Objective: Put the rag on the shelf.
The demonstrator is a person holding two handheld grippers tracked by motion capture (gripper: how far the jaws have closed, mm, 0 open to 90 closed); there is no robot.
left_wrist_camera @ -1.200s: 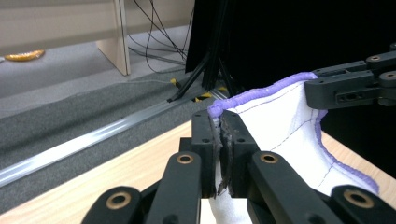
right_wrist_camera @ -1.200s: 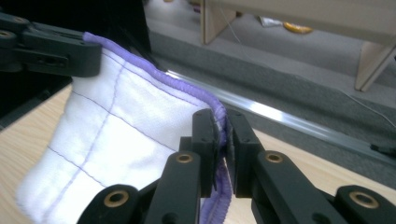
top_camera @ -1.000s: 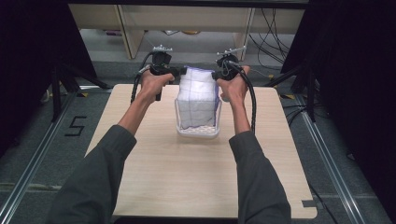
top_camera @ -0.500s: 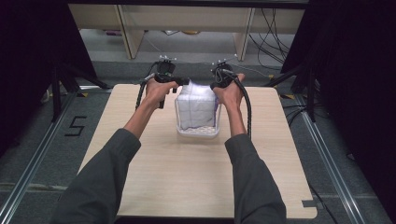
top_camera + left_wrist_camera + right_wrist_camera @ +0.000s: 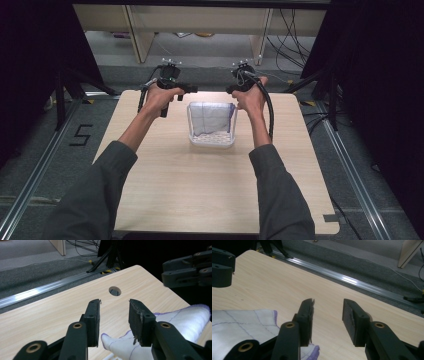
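The cloth [image 5: 210,118] has dropped into the bin [image 5: 212,141] as both grippers' jaws have just been opening, empty. Left gripper [image 5: 192,90] and right gripper [image 5: 230,90] hover at the bin's far corners. A corner draped over the rim could snag and drag the cloth back out.

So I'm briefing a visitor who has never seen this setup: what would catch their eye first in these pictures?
First, the clear plastic basket at the middle of the pale wooden table, with a white cloth with purple stitched lines draped inside. Next, the two black handheld grippers flanking its far corners: the left gripper and the right gripper, whose jaws have just been opening, with nothing between them.
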